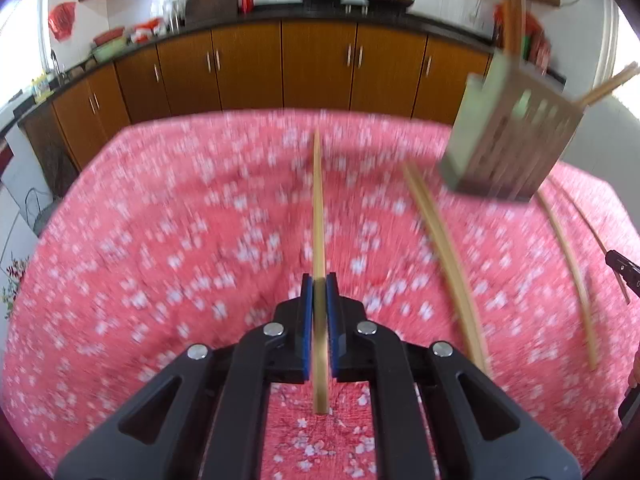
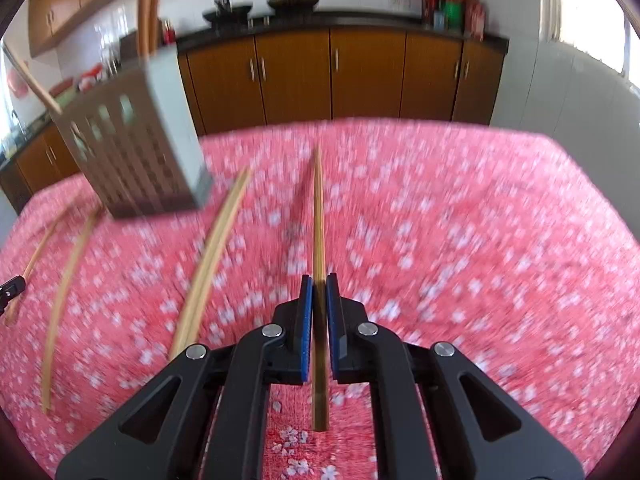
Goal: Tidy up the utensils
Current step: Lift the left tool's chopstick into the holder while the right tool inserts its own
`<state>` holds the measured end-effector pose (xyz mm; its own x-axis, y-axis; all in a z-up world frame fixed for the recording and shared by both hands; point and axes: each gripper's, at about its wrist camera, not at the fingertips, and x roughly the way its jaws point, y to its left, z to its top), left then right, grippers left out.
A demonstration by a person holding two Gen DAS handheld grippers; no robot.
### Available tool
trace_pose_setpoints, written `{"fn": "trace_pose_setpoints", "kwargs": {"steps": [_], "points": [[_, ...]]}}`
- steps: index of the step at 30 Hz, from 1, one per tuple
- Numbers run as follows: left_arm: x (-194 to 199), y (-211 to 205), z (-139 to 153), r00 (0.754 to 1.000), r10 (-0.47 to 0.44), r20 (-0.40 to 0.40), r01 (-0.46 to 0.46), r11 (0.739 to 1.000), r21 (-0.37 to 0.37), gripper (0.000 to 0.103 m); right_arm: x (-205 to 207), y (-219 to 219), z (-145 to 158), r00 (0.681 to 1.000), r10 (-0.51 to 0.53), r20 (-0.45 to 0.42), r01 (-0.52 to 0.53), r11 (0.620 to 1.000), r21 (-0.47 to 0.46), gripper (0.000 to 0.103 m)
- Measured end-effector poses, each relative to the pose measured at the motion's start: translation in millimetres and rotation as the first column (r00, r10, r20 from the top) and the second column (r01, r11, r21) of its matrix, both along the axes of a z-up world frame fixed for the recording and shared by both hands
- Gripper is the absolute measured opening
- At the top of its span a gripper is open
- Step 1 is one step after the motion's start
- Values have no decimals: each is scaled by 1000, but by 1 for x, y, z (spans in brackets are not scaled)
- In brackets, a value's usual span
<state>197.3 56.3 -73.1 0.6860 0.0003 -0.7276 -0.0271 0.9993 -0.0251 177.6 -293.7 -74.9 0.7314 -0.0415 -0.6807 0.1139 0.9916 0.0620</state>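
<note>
both tongs, left (image 1: 319, 286) and right (image 2: 319, 286), are clamping one chopstick (image 1: 318, 200) (image 2: 319, 208) each; we are carrying them, next tipping into the holder (image 1: 508, 140) (image 2: 136, 144) on the desk (image 1: 160, 240).

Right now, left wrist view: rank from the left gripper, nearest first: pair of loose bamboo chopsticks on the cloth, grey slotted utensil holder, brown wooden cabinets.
1. Pair of loose bamboo chopsticks, on the pink cloth just right of the left gripper.
2. Grey slotted utensil holder, farther, upper right.
3. Brown wooden cabinets, behind the table.

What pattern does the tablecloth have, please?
The tablecloth is pink-red with small white blossoms, sharpest near the bottom of the right wrist view.
</note>
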Motion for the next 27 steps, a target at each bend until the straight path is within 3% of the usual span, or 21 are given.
{"fn": "trace_pose_setpoints", "kwargs": {"steps": [3, 9, 20, 27], "points": [[-7, 3, 30, 997, -2, 83, 4, 1000, -22, 8, -9, -3, 32, 995, -10, 96, 9, 1000, 4, 8], [-18, -1, 91, 966, -6, 259, 17, 999, -41, 8, -22, -2, 81, 971, -10, 237, 11, 1000, -4, 8], [-17, 1, 134, 944, -11, 330, 37, 997, -72, 8, -25, 5, 114, 949, 1, 315, -7, 1000, 18, 8], [-33, -12, 172, 924, -84, 373, 137, 983, -118, 8, -41, 18, 165, 917, 91, 388, -136, 987, 91, 8]]}}
